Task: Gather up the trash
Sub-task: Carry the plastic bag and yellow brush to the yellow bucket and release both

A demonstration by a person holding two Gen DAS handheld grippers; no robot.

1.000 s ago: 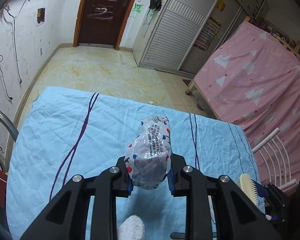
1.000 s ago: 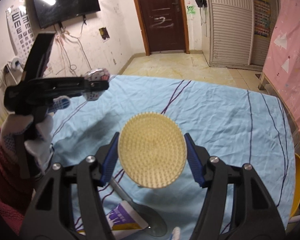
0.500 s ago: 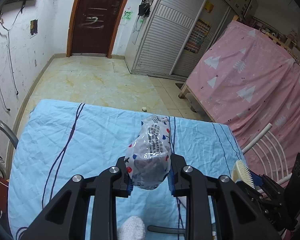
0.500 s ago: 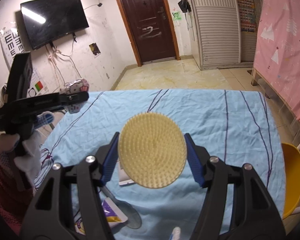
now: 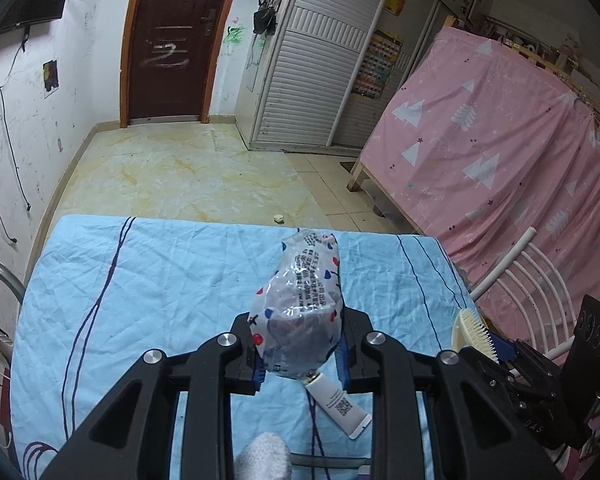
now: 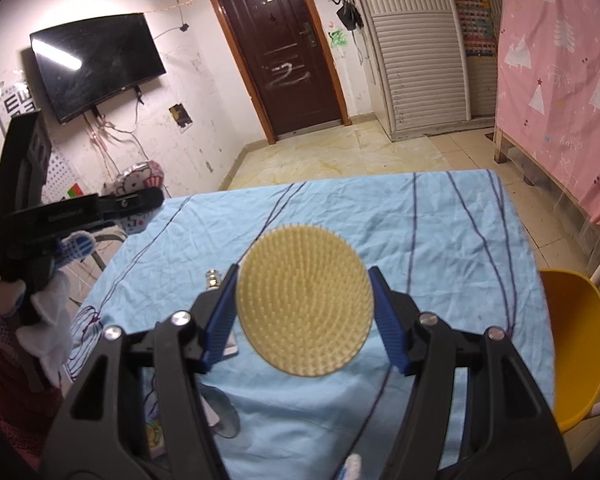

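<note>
My left gripper (image 5: pixel 300 354) is shut on a crumpled clear plastic wrapper (image 5: pixel 300 304) with red and blue dots, held above the blue-clothed table (image 5: pixel 160 280). My right gripper (image 6: pixel 304 316) is shut on a round yellow bristle brush (image 6: pixel 304 300), also above the table (image 6: pixel 440 240). The brush (image 5: pixel 474 330) and the right gripper show at the right of the left wrist view. The left gripper (image 6: pixel 132 204) shows at the left of the right wrist view. A white tube (image 5: pixel 338 404) lies on the cloth under the left gripper.
A yellow bin (image 6: pixel 576 344) stands at the table's right edge beside a white chair (image 5: pixel 528 276). A small metal object (image 6: pixel 214 278) and a spoon-like item (image 6: pixel 224 416) lie on the cloth. A pink-covered bed (image 5: pixel 500 152) is to the right.
Both grippers have pulled back and tilted up while keeping their loads. The white tube has come into the left wrist view. The yellow bin has come into the right wrist view.
</note>
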